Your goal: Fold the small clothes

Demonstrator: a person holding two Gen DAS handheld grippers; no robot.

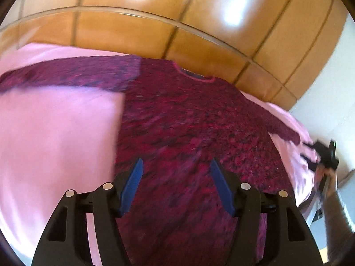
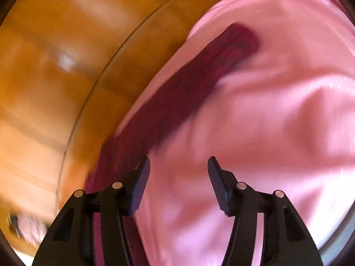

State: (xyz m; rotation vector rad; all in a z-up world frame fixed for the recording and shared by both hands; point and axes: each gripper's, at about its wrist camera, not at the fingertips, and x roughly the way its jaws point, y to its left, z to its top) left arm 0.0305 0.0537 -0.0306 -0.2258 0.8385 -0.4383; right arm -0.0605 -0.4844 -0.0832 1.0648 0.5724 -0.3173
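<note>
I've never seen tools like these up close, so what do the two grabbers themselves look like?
Both are matte black plastic frames with triangular cut-outs and four round silver studs each. The left gripper has jaws lined with smooth bright-blue pads. The right gripper has darker blue-black pads, one with a ribbed, toothed face. No cables or markings show. In the left view, a bare hand grips the other tool.

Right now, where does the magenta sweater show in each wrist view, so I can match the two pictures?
Left wrist: the sweater fills the centre, spread flat on the pink cloth, collar at the far side, one sleeve reaching left.
Right wrist: only one sleeve shows, a blurred diagonal band from lower left to upper right.
Shared landmark: the pink cloth and the table's curved glass edge.
</note>
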